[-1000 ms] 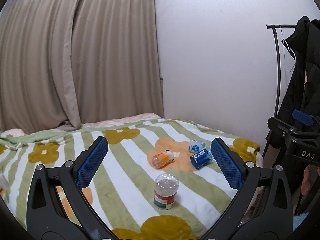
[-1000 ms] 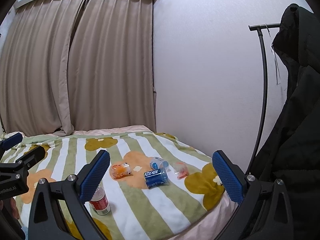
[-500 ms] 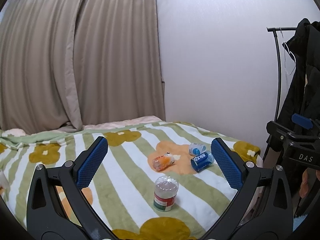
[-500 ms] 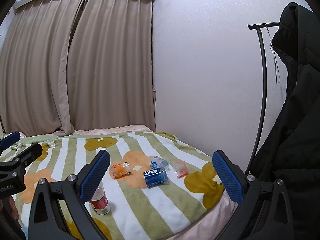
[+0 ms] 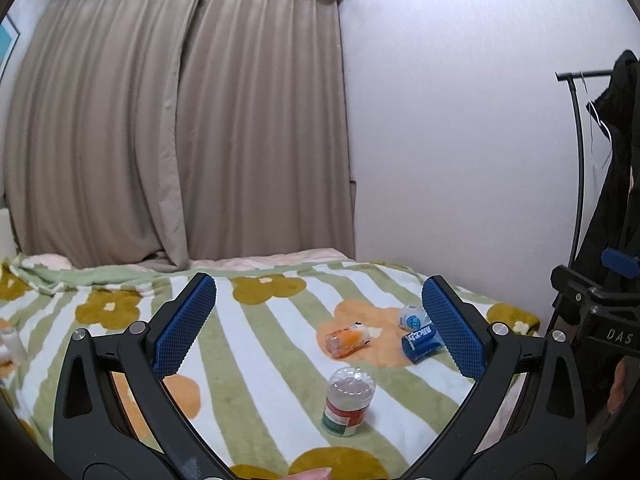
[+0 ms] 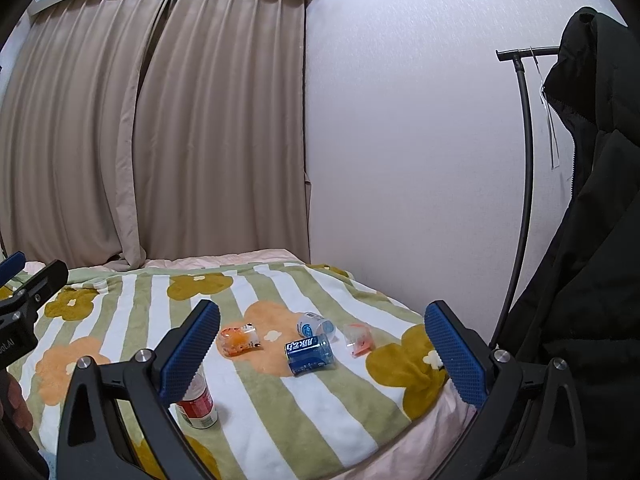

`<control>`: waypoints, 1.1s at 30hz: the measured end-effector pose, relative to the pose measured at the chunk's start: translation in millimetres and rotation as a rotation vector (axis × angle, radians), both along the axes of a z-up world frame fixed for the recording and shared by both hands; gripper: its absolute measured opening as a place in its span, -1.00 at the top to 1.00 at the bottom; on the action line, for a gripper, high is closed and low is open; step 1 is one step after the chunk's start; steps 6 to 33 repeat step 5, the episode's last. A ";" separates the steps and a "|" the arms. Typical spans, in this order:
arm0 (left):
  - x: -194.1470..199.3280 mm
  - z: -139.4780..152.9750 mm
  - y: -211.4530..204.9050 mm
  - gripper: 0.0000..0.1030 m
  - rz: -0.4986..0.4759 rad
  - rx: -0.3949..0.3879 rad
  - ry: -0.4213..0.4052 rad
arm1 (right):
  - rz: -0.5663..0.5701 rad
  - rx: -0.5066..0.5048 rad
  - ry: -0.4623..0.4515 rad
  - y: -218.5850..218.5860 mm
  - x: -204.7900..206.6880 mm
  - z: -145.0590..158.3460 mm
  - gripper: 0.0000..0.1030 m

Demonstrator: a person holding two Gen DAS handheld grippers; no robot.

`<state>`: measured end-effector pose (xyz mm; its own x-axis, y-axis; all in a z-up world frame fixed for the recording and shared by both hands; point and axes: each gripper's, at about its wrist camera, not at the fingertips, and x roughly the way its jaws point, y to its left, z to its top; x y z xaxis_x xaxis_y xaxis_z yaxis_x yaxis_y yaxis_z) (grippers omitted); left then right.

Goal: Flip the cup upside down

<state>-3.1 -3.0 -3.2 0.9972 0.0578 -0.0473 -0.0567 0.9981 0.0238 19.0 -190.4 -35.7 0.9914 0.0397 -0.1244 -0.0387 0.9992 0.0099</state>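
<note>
Several small plastic cups sit on a flower-striped blanket (image 5: 248,344). A clear cup with a red and green label (image 5: 347,402) stands on end nearest me; in the right wrist view this labelled cup (image 6: 200,400) is partly hidden behind a finger. Beyond it an orange cup (image 5: 347,338), a blue cup (image 5: 422,344) and a white-blue cup (image 5: 412,317) lie on their sides. A small clear cup with orange print (image 6: 358,338) lies farthest right. My left gripper (image 5: 319,326) and right gripper (image 6: 322,354) hover open above the bed's near end, holding nothing.
Beige curtains (image 5: 180,140) hang behind the bed and a white wall (image 6: 400,160) runs along its right side. A dark coat (image 6: 592,240) on a black rack (image 6: 520,120) stands at the bed's right corner. A small white object (image 5: 12,344) lies at the far left.
The left wrist view has tilted upward, so the cups sit lower in it and more curtain shows. The right gripper has barely moved. Both stay open.
</note>
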 end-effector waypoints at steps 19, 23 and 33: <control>-0.5 1.1 -1.6 -0.99 -0.015 -0.002 -0.010 | 0.000 -0.001 0.001 0.4 0.3 0.3 -0.99; -0.5 1.1 -1.6 -0.99 -0.015 -0.002 -0.010 | 0.000 -0.001 0.001 0.4 0.3 0.3 -0.99; -0.5 1.1 -1.6 -0.99 -0.015 -0.002 -0.010 | 0.000 -0.001 0.001 0.4 0.3 0.3 -0.99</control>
